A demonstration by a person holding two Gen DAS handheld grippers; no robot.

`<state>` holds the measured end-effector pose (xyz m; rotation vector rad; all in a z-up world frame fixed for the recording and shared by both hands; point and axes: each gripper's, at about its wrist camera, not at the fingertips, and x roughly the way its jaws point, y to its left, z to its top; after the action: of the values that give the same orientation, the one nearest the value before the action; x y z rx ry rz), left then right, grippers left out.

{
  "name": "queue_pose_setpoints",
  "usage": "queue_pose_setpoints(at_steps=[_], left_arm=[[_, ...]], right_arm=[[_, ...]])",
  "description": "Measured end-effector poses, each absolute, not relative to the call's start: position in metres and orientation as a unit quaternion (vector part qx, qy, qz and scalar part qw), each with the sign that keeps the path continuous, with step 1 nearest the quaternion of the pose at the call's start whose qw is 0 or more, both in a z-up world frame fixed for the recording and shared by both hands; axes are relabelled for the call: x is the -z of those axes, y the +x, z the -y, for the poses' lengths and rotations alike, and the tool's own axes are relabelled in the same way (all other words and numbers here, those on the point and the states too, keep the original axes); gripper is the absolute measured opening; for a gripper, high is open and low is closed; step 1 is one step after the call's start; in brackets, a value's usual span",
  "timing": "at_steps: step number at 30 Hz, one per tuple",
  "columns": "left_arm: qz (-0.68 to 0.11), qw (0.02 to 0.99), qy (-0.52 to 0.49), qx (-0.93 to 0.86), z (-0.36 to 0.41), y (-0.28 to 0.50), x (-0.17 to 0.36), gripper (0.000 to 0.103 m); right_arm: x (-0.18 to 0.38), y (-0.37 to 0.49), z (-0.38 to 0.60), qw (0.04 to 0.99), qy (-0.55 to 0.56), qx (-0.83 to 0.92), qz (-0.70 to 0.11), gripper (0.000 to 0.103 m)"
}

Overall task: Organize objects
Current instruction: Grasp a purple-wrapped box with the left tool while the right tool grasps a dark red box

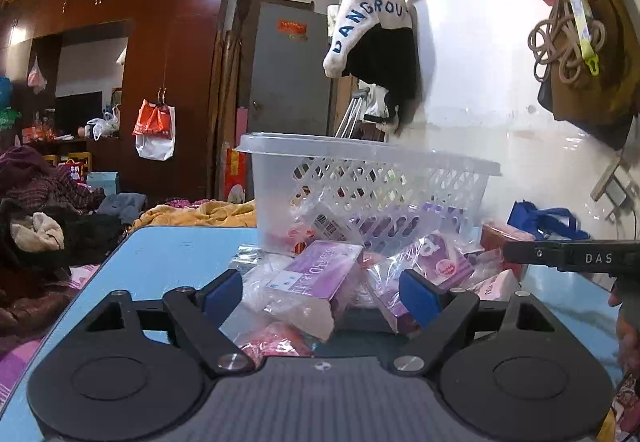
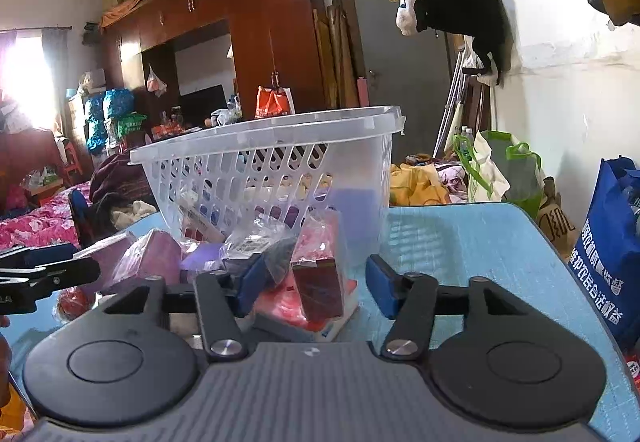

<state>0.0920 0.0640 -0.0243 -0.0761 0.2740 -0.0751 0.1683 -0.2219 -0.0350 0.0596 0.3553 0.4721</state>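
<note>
Our left gripper (image 1: pixel 320 292) stands wide, pads either side of a bagged purple box (image 1: pixel 316 282) without pressing it; our right gripper (image 2: pixel 310 284) brackets a dark red packet (image 2: pixel 318 290), grip unclear. Both lie before the white basket (image 2: pixel 264 161) on the blue surface (image 2: pixel 460 242)

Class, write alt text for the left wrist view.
A left gripper with open jaws reaches toward a purple box in clear wrap, among packets piled on a blue table. Behind stands a clear plastic basket in a cluttered bedroom.
</note>
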Motion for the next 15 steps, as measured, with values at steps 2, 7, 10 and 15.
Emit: queue_pose_setpoints(at_steps=[2,7,10,15], left_arm=[[-0.138,0.989,-0.04,0.033,-0.062,0.094,0.025,0.068],[-0.149,0.988,-0.022,0.032,-0.057,0.097,0.027,0.049],[-0.123,0.991,-0.023,0.039,-0.058,0.09,0.027,0.049],[-0.086,0.994,-0.042,0.046,-0.065,0.081,0.028,0.049]], right_arm=[[0.034,0.168,0.221,0.956,0.027,-0.233,-0.175,0.048],[0.035,0.168,0.221,0.955,0.029,-0.238,-0.175,0.034],[0.034,0.163,0.222,0.957,0.028,-0.241,-0.159,0.033],[0.032,0.153,0.222,0.963,0.025,-0.238,-0.125,0.032]])
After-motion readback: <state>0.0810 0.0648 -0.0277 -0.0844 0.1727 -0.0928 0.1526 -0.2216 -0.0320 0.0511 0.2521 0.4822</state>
